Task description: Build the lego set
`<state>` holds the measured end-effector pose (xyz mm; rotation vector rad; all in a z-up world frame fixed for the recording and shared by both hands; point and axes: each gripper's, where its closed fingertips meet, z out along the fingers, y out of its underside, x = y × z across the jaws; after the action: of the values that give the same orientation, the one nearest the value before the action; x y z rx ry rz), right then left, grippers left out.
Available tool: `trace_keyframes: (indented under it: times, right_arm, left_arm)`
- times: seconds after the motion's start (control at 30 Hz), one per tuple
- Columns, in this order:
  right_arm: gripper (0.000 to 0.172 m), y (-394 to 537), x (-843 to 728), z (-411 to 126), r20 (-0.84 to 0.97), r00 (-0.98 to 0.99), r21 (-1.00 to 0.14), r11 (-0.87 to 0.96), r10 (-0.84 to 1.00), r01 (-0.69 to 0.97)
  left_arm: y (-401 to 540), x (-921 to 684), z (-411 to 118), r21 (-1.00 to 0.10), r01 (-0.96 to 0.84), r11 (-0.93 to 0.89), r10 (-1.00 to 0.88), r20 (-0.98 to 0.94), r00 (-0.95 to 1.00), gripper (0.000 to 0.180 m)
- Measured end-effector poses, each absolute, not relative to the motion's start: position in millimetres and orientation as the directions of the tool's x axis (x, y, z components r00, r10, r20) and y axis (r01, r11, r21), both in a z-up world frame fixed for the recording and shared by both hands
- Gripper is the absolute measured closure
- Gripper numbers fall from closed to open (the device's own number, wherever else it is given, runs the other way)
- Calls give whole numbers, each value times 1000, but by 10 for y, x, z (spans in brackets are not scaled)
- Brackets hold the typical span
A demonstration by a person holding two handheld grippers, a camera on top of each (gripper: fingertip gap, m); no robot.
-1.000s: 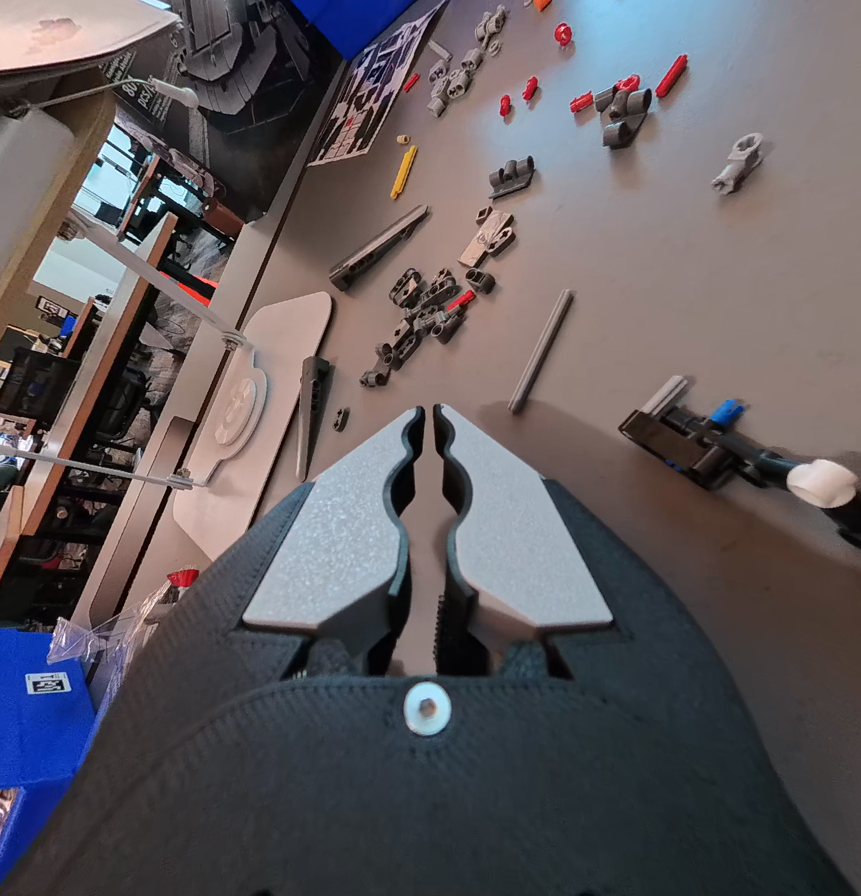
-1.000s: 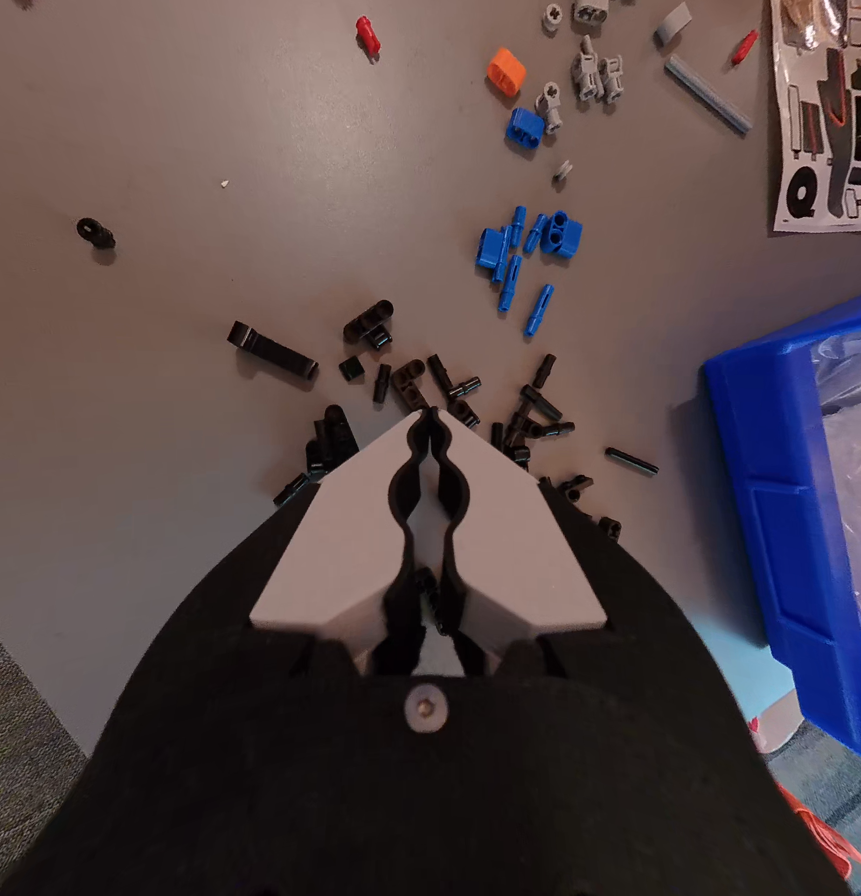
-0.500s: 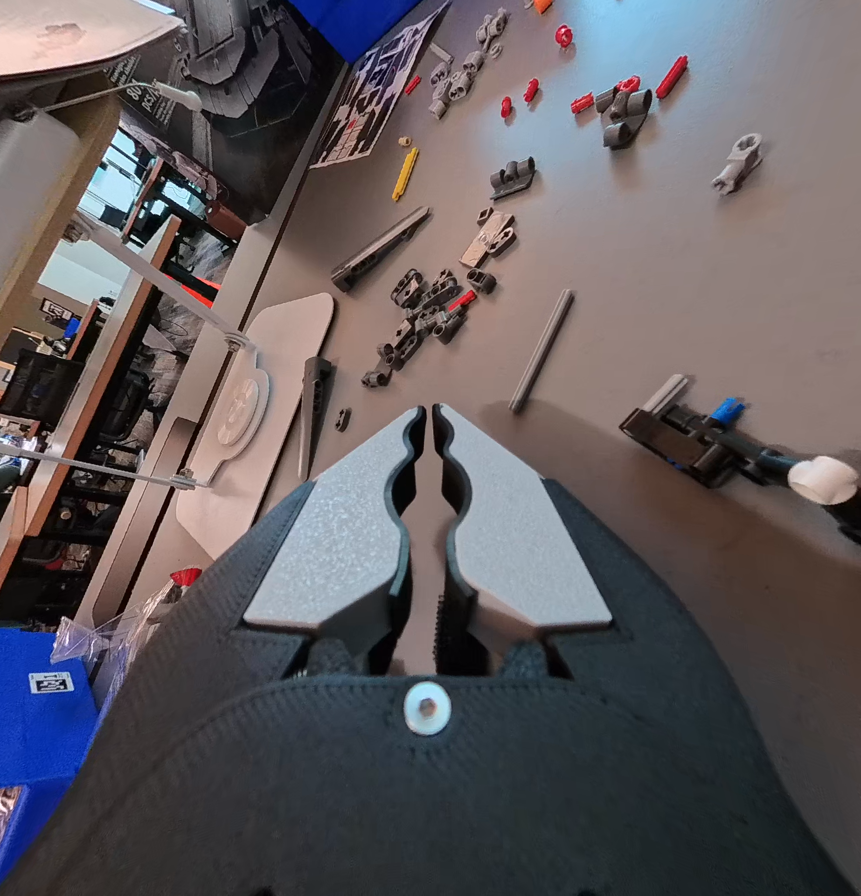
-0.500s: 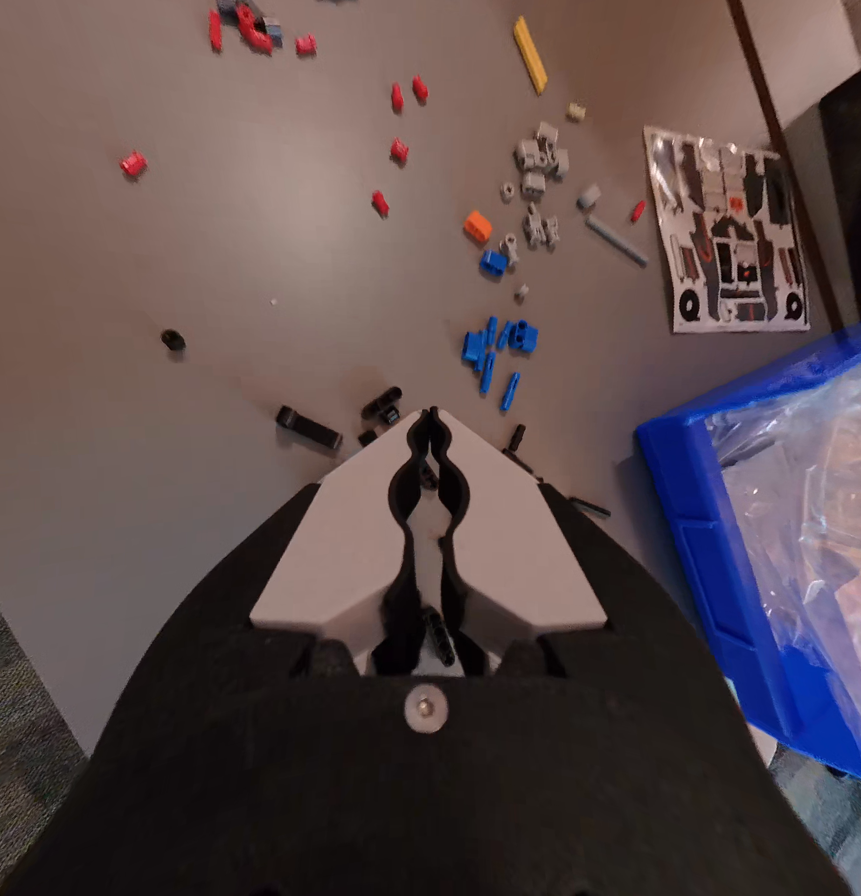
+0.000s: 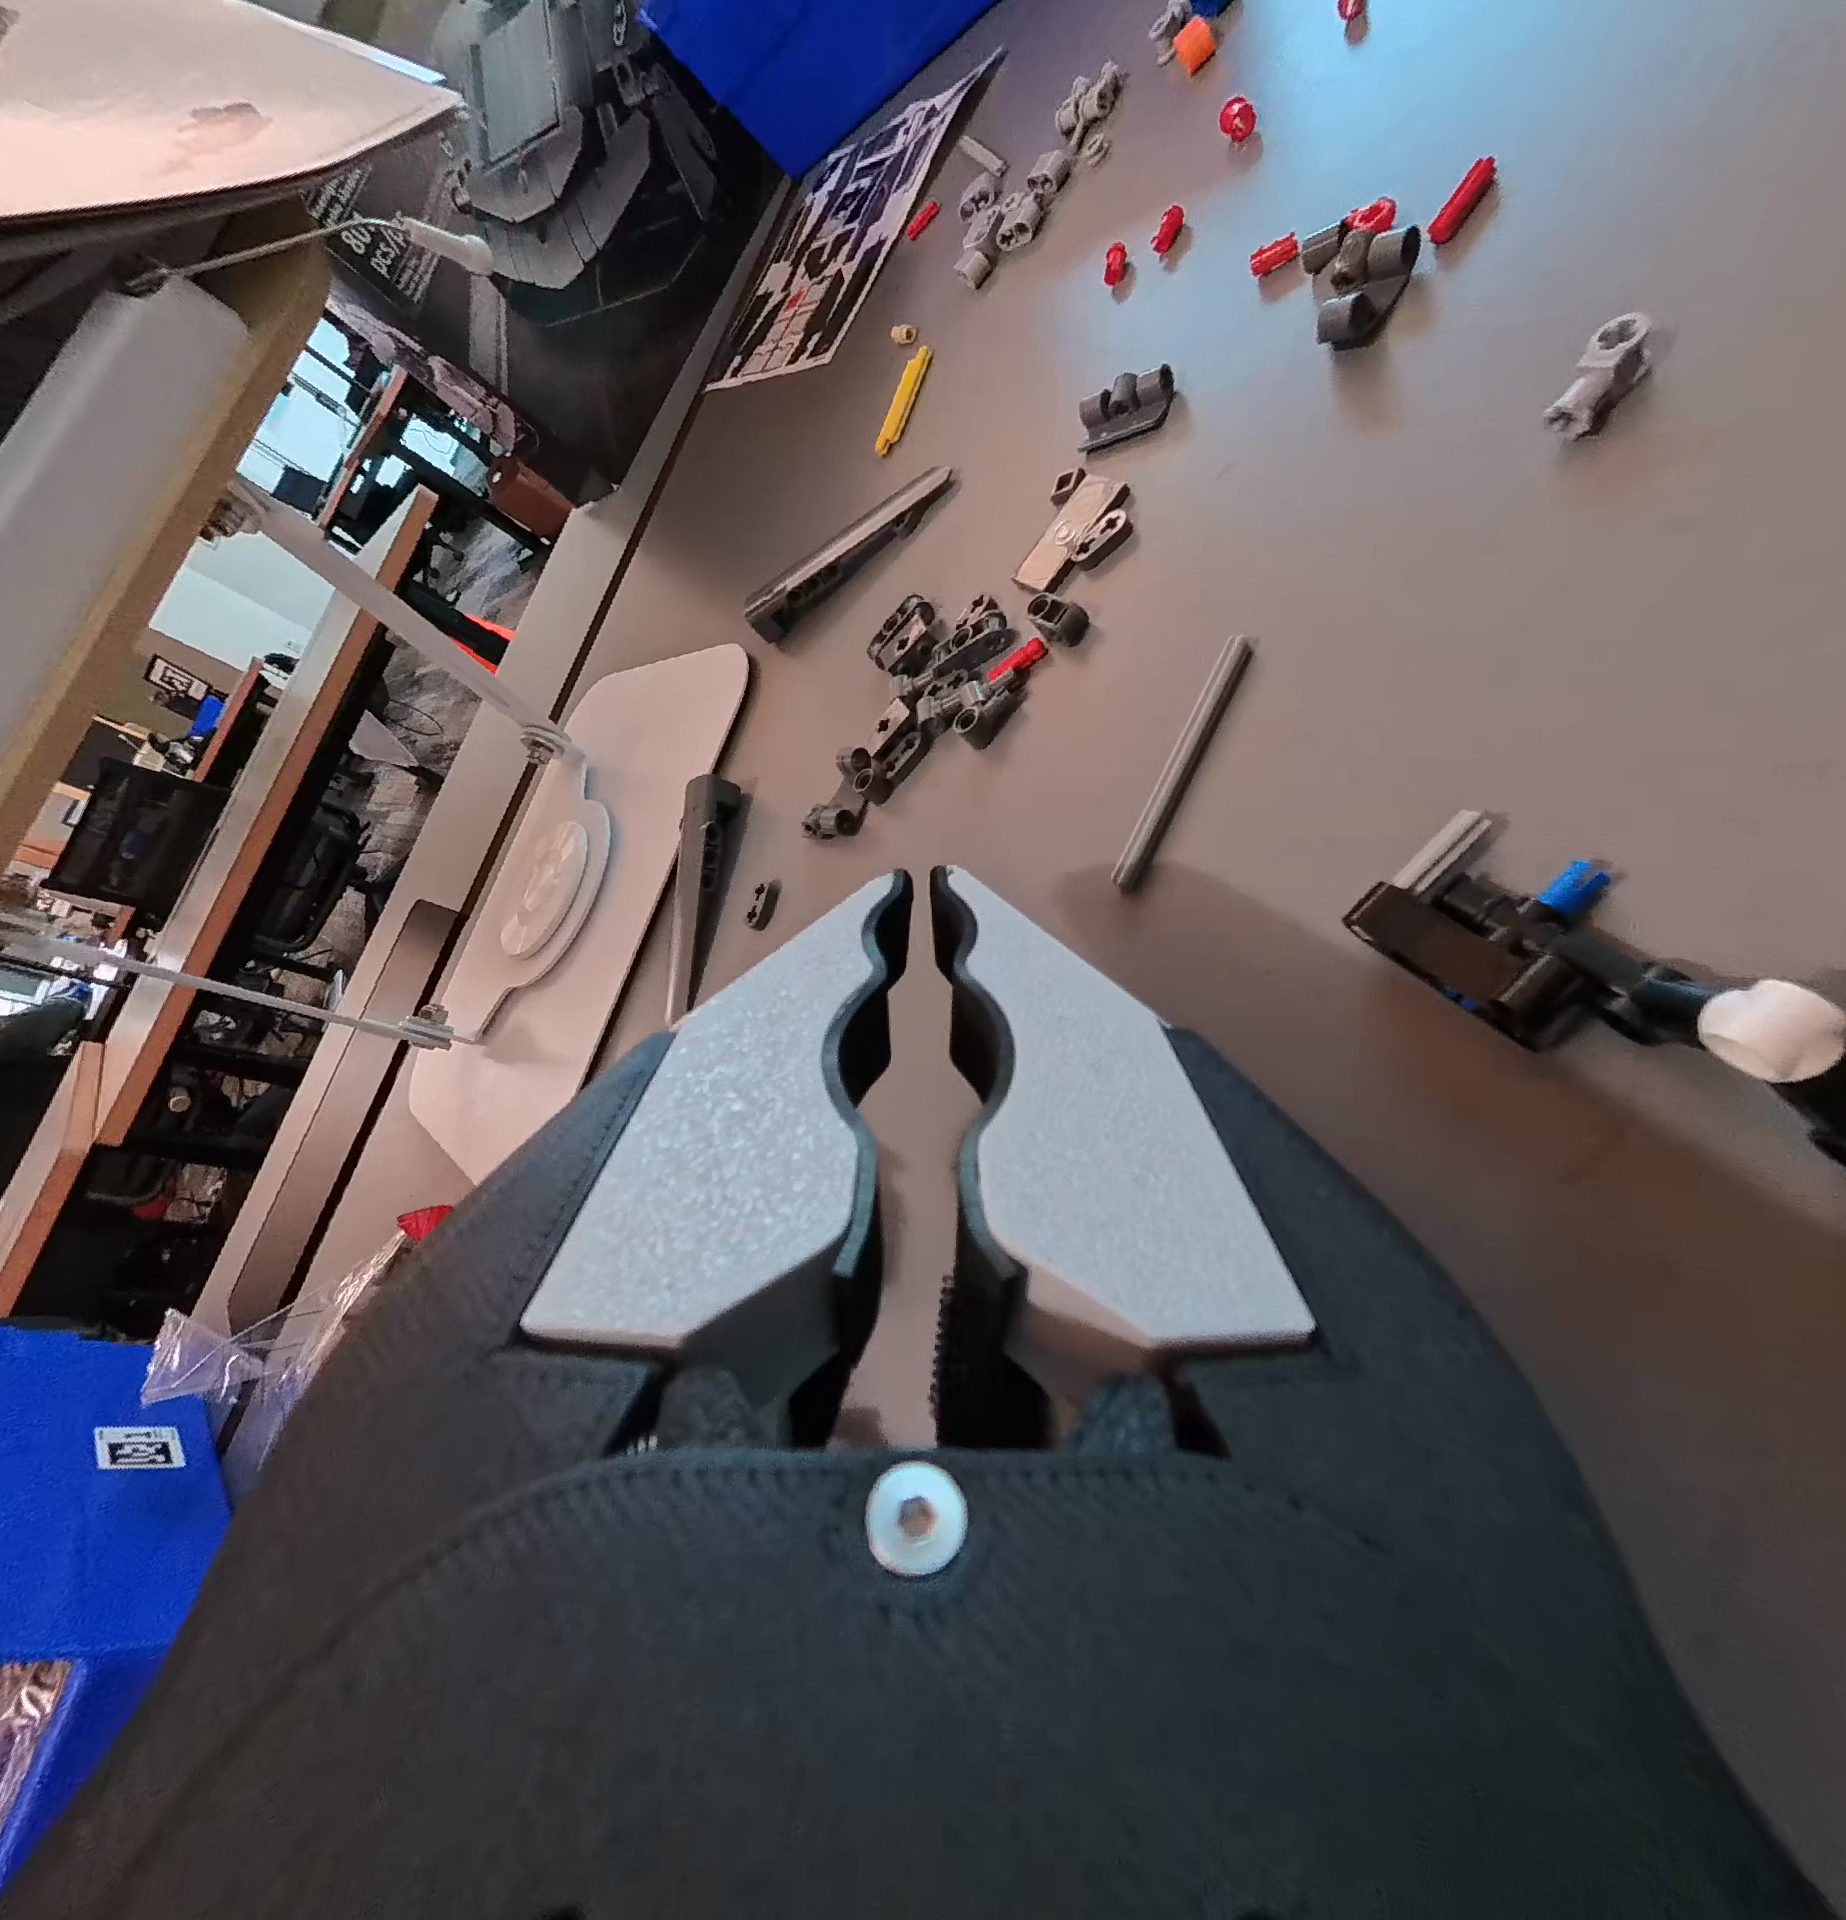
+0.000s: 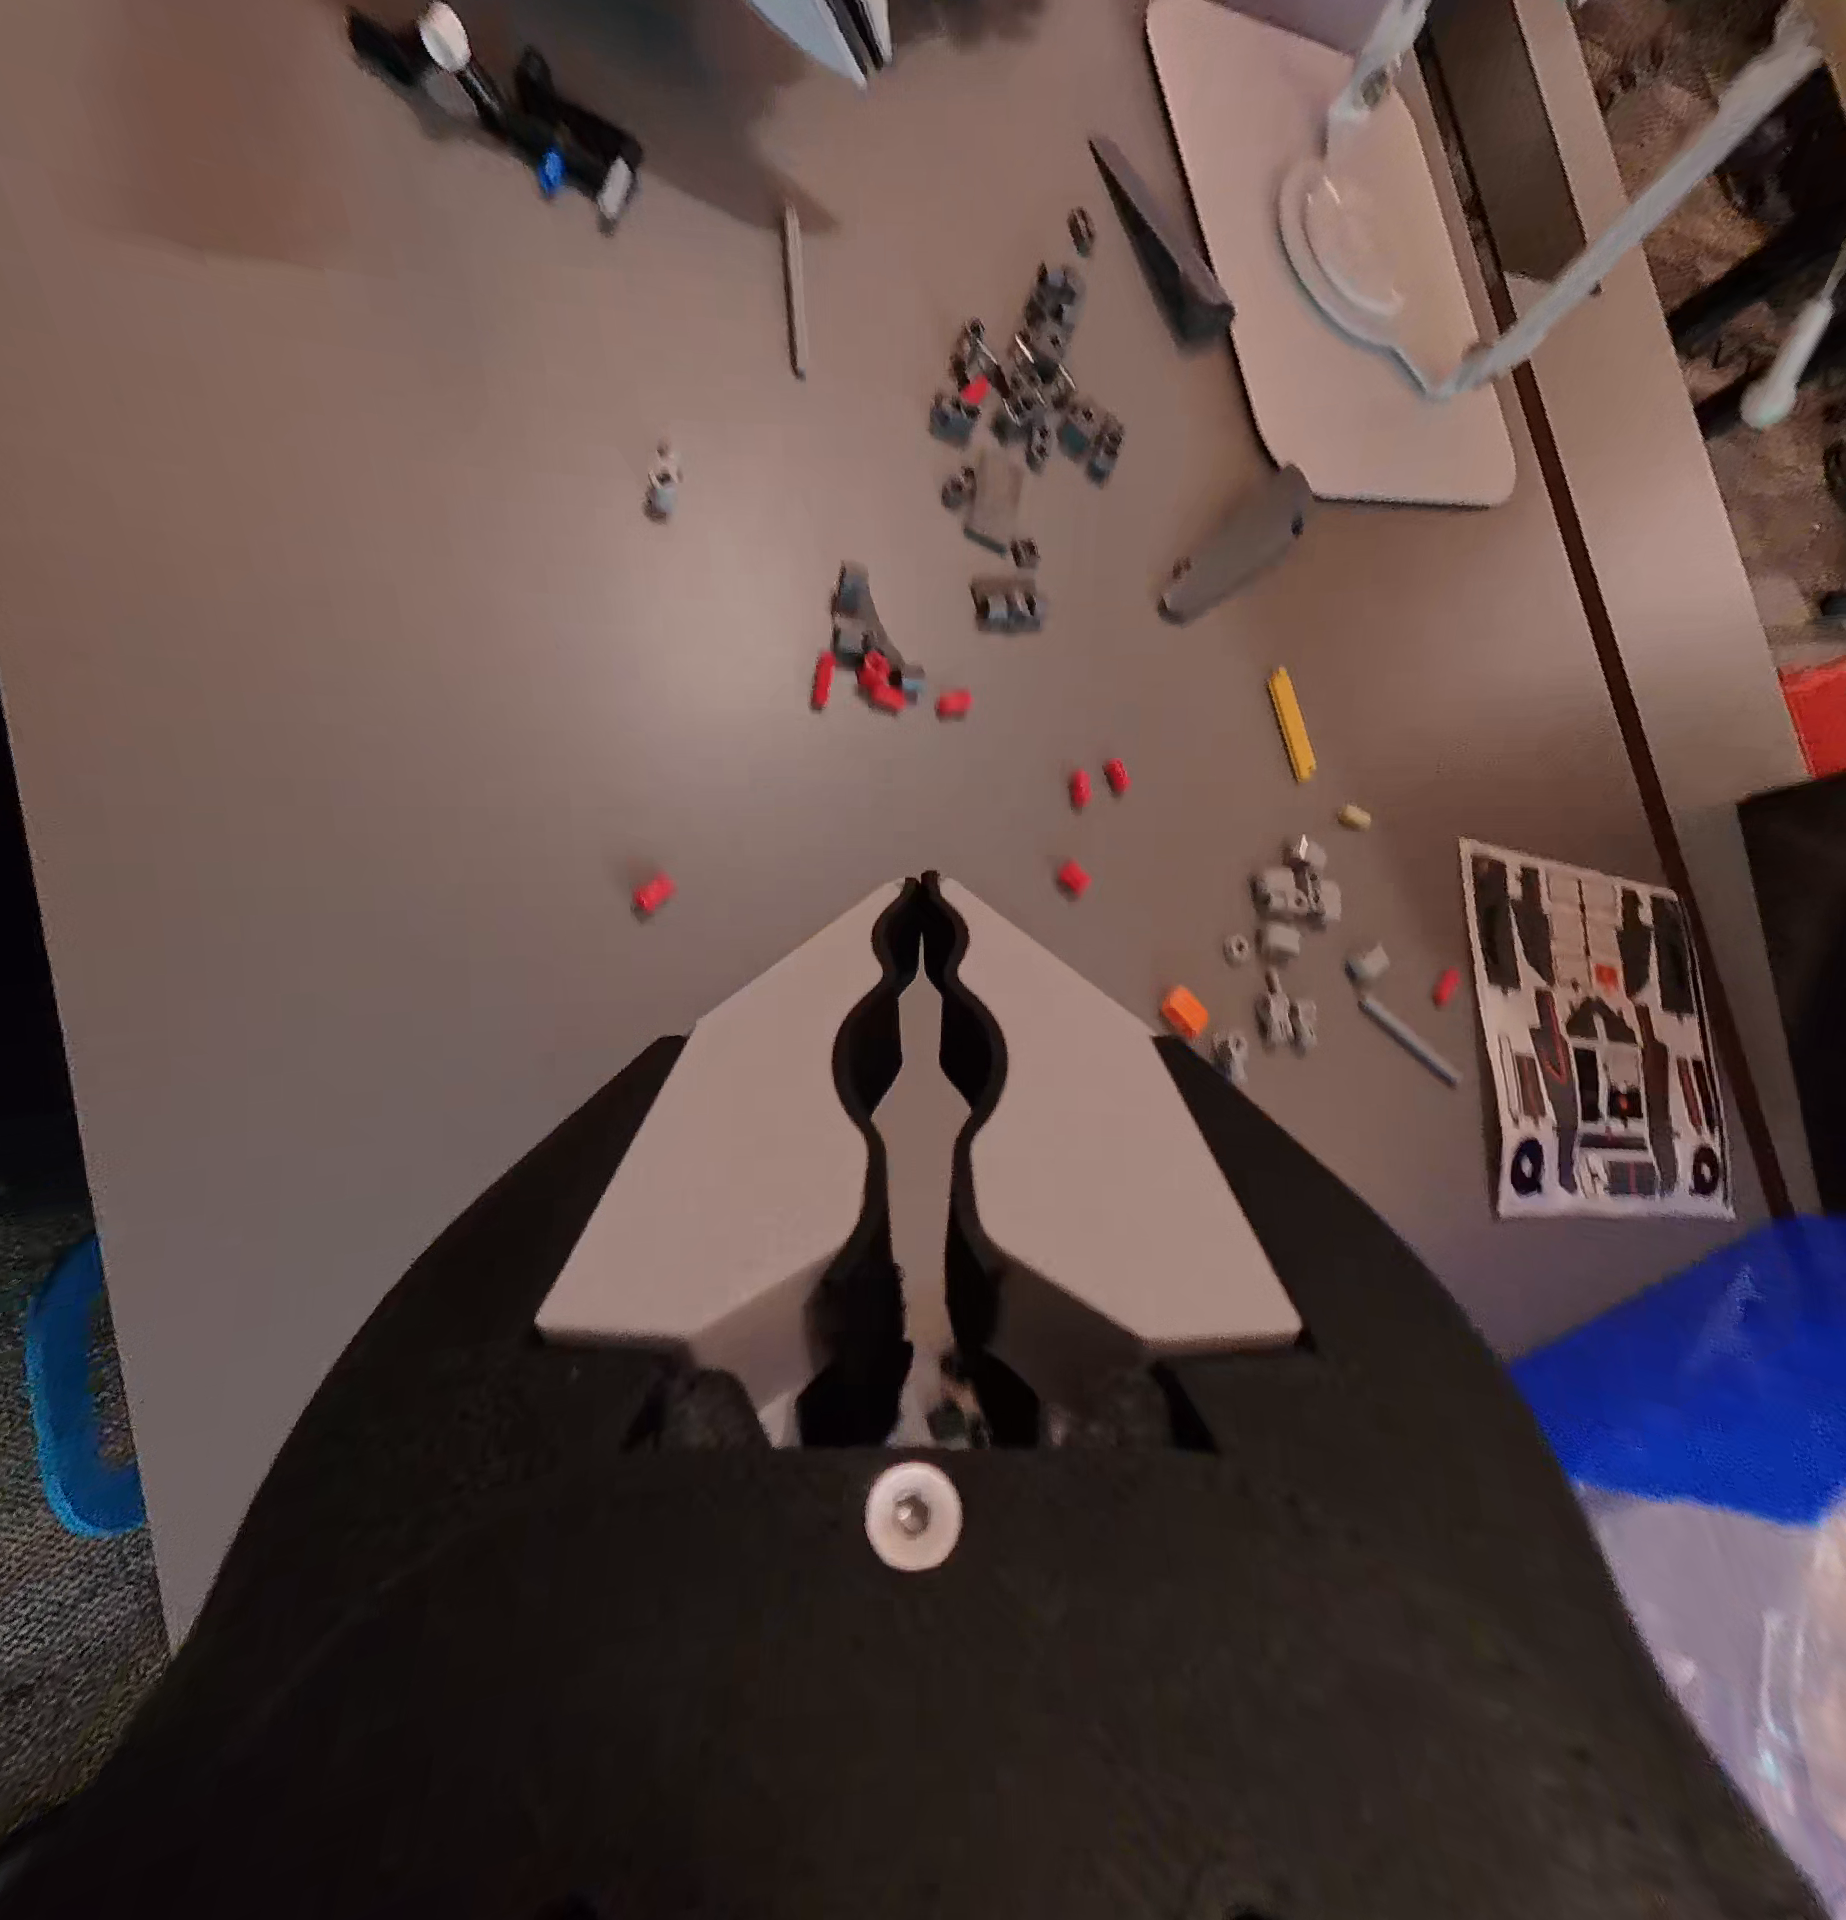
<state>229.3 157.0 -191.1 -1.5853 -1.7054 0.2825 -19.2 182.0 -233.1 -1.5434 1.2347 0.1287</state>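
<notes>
The left gripper [image 5: 920, 883] sits low over the bench [image 5: 1521, 644] with its fingertips drawn to a thin slit and nothing between them. Just left of the tips lies a tiny dark link [image 5: 762, 902], beside a long dark tapered panel [image 5: 703, 883]. Up and right of the tips a grey axle rod [image 5: 1184, 764] lies slantwise. Above, mid-frame, is a cluster of dark grey connectors [image 5: 929, 707]. At the right edge rests a black assembly with a blue pin and a white knob [image 5: 1584, 966]. Red pins [image 5: 1314, 218] are scattered at the upper right.

The right gripper [image 6: 920, 883] hangs higher over the bench, tips closed together on nothing; this view is blurred. The nearest pieces are single red pins: one [image 6: 1073, 878] to the right of the tips, another [image 6: 653, 891] to the left. A yellow bar [image 6: 1291, 722] lies upper right, light grey parts [image 6: 1288, 914] and a sticker sheet [image 6: 1594, 1039] at the right, and a blue bin [image 6: 1708, 1371] at the lower right.
</notes>
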Motion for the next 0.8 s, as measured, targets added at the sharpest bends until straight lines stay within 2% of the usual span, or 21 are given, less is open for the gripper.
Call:
trace_keyframes:
  times: [0.33, 0.8]
  right_arm:
    - [172, 1155, 1407, -2041, 322, -48, -694, 270, 945, 667]
    - [172, 856, 850, -2439, 249, -182, -650, 303, 951, 697]
  left_arm:
    - [1802, -187, -2284, -673, -723, 157, -610, -642, 465, 176]
    - [1801, -174, -2259, -676, -717, 170, -602, -647, 468, 176]
